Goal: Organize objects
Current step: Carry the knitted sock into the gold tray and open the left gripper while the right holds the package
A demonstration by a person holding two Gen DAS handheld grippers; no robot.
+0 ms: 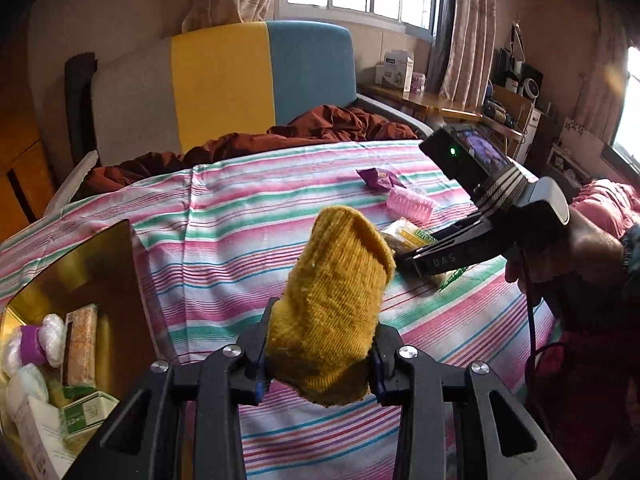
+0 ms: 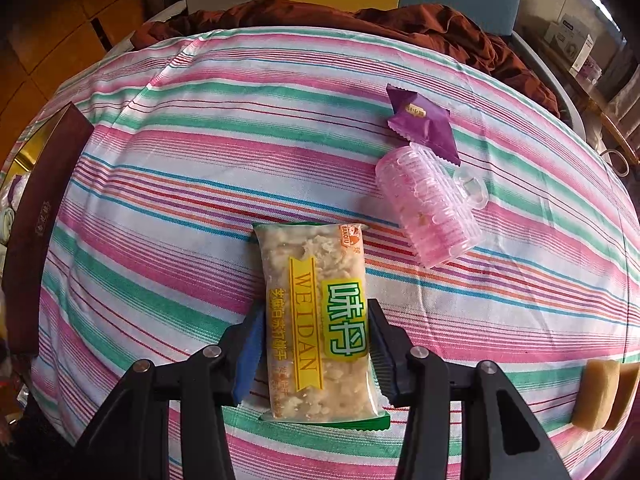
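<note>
Mustard knit sock (image 1: 332,304) pinched in left gripper (image 1: 318,354); right gripper (image 2: 316,344) clasping clear snack packet (image 2: 316,320).

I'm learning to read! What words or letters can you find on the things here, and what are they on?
"WEIDAN": yellow strip on the snack packet.
"BANQIU": small orange logo at the packet's top corner.
Big green Chinese characters on the packet's yellow-green patch; I cannot read them surely.
"DAS": side of the right gripper.
Small print on the packet, the purple wrapper, the brown box and the window-side cartons: too small or blurred.
</note>
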